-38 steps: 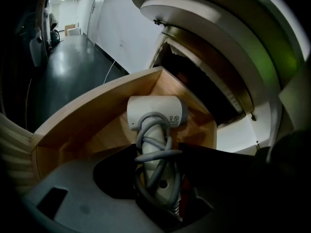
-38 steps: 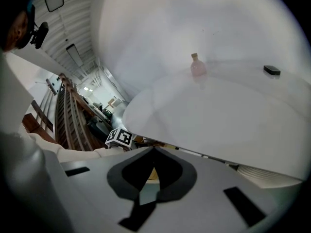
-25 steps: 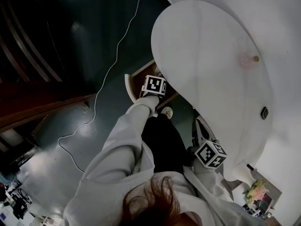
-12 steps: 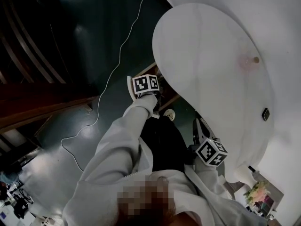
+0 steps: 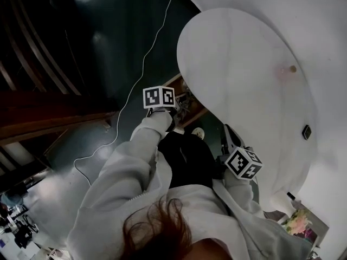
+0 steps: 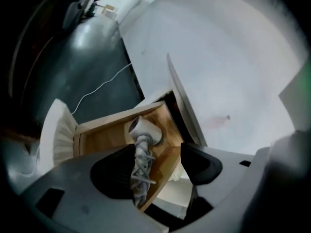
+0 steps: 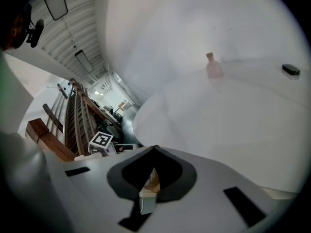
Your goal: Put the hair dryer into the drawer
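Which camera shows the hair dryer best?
The left gripper view: the hair dryer lies in the open wooden drawer, cord wrapped round its handle. In the head view only a drawer corner shows, the dryer too small to make out; the right gripper view shows just a wood sliver.

Setting: large indoor hall, studio or showroom; exact kind not determined. Indicated by glossy dark floor (image 5: 108,37), white rounded table (image 5: 238,64), wooden slatted frames (image 7: 73,115), ceiling light panels (image 7: 83,60).
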Demonstrator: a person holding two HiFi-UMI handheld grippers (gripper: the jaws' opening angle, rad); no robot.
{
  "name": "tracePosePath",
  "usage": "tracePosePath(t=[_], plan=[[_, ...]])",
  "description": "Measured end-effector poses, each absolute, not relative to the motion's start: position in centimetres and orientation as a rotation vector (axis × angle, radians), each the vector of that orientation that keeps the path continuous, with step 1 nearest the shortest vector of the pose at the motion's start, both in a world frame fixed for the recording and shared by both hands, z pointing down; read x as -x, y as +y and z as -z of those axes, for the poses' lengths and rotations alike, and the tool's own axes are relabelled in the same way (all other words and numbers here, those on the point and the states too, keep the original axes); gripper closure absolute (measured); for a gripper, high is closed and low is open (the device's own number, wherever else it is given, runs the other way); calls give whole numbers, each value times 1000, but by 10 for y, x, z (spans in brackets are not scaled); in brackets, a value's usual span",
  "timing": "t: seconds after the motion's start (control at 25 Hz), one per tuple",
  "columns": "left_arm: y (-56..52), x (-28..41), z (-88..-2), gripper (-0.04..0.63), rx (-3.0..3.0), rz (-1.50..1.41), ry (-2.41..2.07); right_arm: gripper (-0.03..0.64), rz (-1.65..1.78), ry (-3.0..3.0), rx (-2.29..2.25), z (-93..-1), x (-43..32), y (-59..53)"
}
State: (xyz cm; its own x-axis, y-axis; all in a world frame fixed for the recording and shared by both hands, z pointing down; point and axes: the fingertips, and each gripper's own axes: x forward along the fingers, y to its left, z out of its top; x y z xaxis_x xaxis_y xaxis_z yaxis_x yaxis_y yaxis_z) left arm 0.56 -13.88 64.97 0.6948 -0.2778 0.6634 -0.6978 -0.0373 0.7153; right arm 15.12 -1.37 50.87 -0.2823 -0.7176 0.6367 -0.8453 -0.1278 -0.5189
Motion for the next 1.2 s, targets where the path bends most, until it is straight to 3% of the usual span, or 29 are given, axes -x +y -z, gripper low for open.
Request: tracePosePath(t=[0.32, 1.0, 1.2], plan=[[-72, -10, -651, 305, -2038, -1188, -421, 568, -1425, -1992, -1810, -512, -163, -15], [-55, -18, -731, 305, -1834, -1687, -303, 568, -1496, -1915, -1968, -515, -207, 8], [-58, -18, -740, 378, -1843, -1687, -335, 568, -1498, -1911, -1971, -518, -211, 12]])
